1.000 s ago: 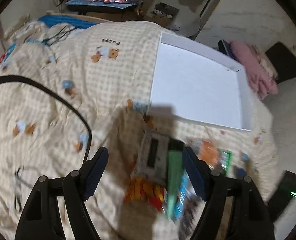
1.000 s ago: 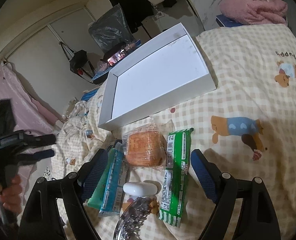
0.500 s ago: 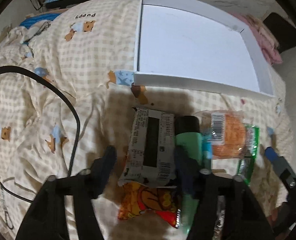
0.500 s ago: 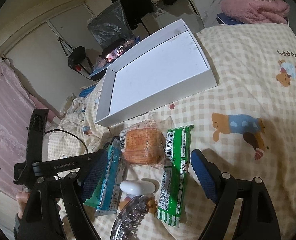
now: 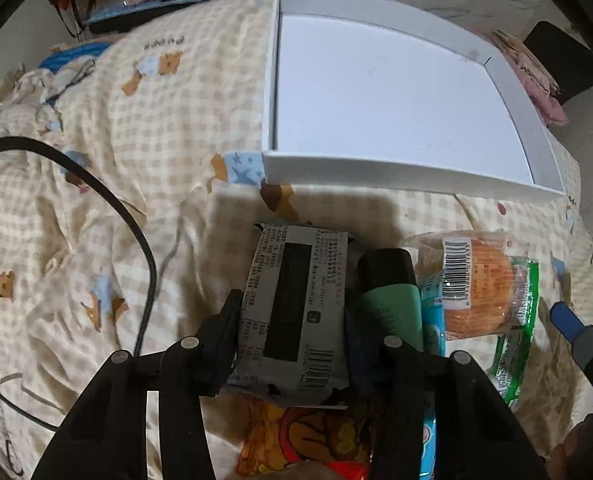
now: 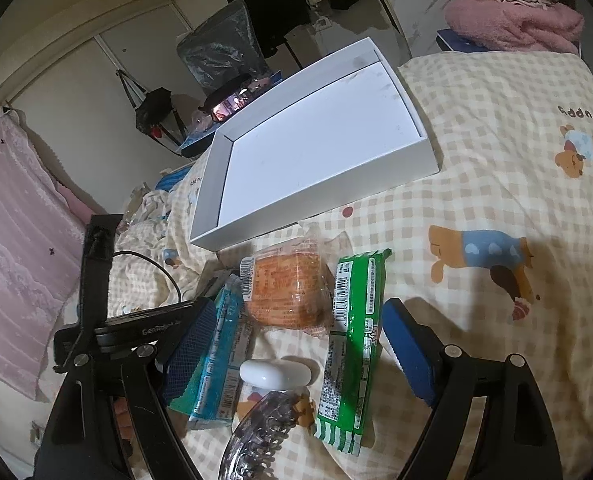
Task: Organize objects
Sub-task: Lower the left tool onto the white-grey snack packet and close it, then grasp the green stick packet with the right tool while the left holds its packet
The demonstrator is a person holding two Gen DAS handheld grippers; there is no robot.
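An empty white box [image 5: 396,92] lies on the checked bed cover and also shows in the right wrist view [image 6: 312,152]. In front of it is a pile of items. My left gripper [image 5: 292,320] is shut on a grey snack packet [image 5: 292,304], with a green marker [image 5: 392,296] beside its right finger. My right gripper [image 6: 296,344] is open over the pile: an orange bun [image 6: 288,292], a green wafer pack [image 6: 348,352], a blue pack [image 6: 220,352], a white case [image 6: 274,374] and a hair claw [image 6: 260,436].
A black cable [image 5: 108,200] runs across the cover on the left. An orange snack bag [image 5: 308,440] lies under the grey packet. Pink towels [image 6: 512,24] sit beyond the bed. The left gripper's body [image 6: 96,320] is close to my right gripper's left finger.
My left gripper moved forward over the pile and closed its fingers on the grey snack packet. My right gripper stayed open in about the same place.
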